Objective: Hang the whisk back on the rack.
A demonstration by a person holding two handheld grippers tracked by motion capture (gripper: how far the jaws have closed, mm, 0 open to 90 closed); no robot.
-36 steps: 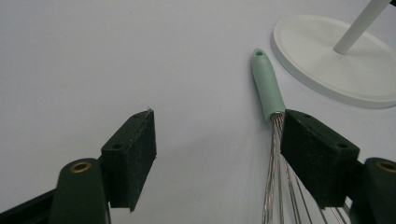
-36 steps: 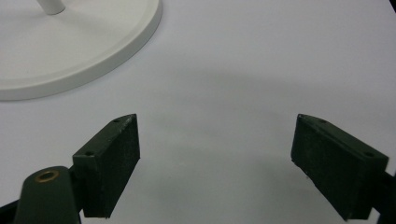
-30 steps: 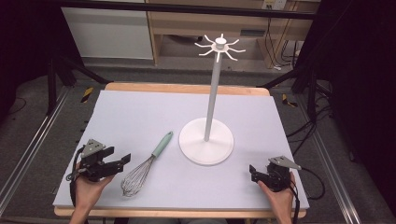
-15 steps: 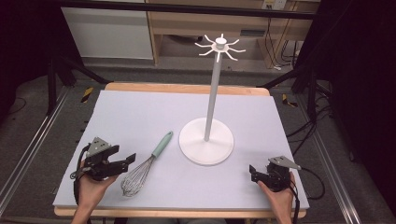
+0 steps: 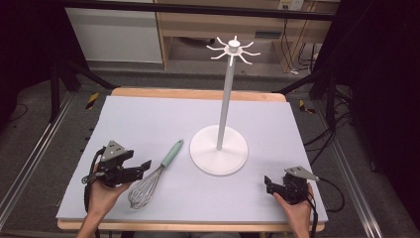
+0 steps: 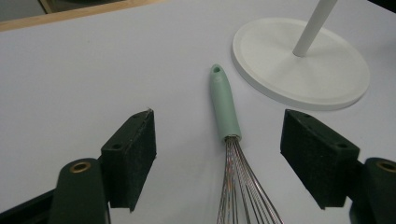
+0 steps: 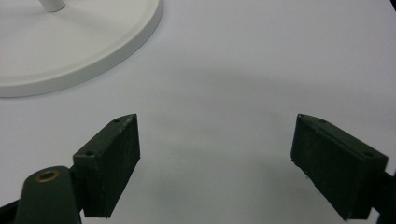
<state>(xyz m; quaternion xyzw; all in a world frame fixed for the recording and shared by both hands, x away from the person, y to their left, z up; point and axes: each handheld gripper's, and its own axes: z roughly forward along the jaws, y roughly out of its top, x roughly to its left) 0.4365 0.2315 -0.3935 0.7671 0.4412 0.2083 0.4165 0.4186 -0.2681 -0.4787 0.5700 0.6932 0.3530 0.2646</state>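
High view: the left claw (image 5: 141, 166), jaws spread, hovers at 9 o'clock of the mint-handled wire whisk (image 5: 153, 177), which lies flat on the pale grey desk (image 5: 148, 119). The right claw (image 5: 268, 182), also spread, rests at 4 o'clock of the white round-based hook stand (image 5: 219, 148).

Left gripper view: whisk handle (image 6: 224, 105) between the jaws, untouched.

Right gripper view: spread jaws over bare desk (image 7: 261, 60); stand base (image 7: 70, 42) at 11 o'clock.

Whisk (image 5: 154, 174) on table (image 5: 148, 119), just left of stand (image 5: 219, 148), between both grippers.
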